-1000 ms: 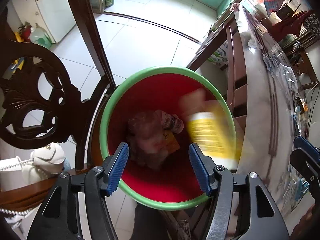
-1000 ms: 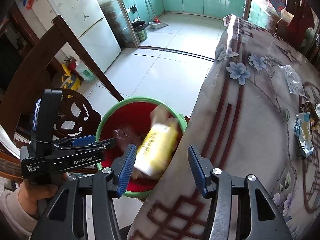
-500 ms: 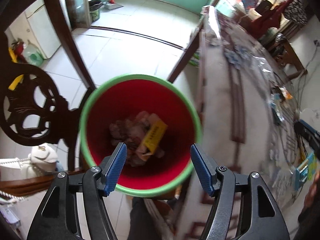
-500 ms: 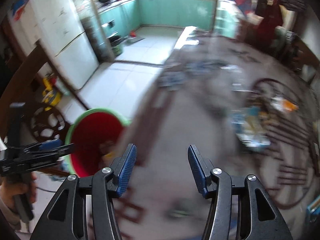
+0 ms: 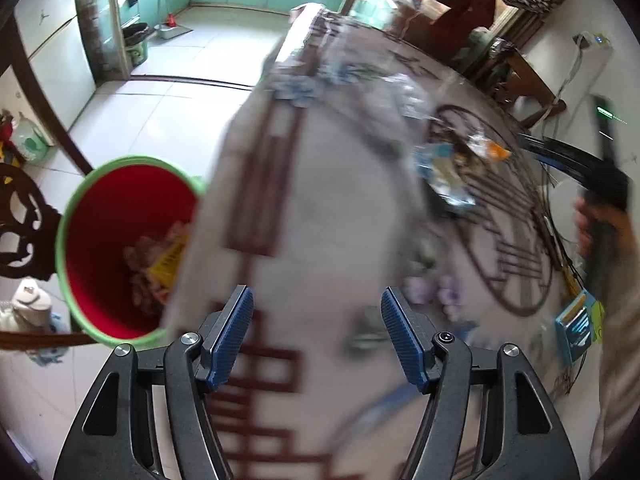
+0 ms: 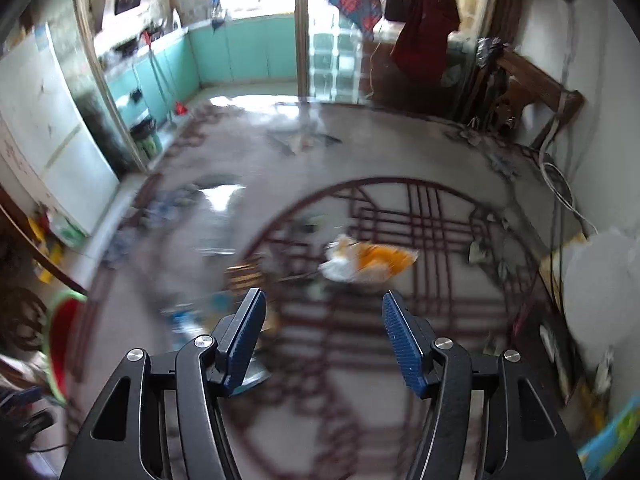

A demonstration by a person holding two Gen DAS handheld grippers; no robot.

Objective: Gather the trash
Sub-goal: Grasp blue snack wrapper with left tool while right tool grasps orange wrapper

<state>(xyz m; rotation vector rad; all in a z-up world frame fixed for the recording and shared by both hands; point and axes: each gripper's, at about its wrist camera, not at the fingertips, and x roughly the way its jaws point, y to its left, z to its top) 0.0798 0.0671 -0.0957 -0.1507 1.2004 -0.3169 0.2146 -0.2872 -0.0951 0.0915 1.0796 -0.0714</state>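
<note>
Both grippers now off the red bin (image 5: 120,248), over the table (image 5: 320,240); fingers apart, empty.

Red bin (image 5: 120,248) with green rim; orange-white wrapper (image 6: 368,262); blue-padded tools.

White tiled floor (image 5: 168,80), teal cabinets (image 6: 248,48), a patterned tablecloth (image 5: 320,208), bright window light

A lived-in home, dining room opening onto a kitchen: teal cabinets (image 6: 248,48) and a white refrigerator (image 6: 48,152) line the tiled floor (image 5: 160,112). Clothes (image 6: 424,20) hang behind a tabletop (image 6: 400,152) under patterned cloth, beside a carved wooden chair (image 5: 20,232).
</note>
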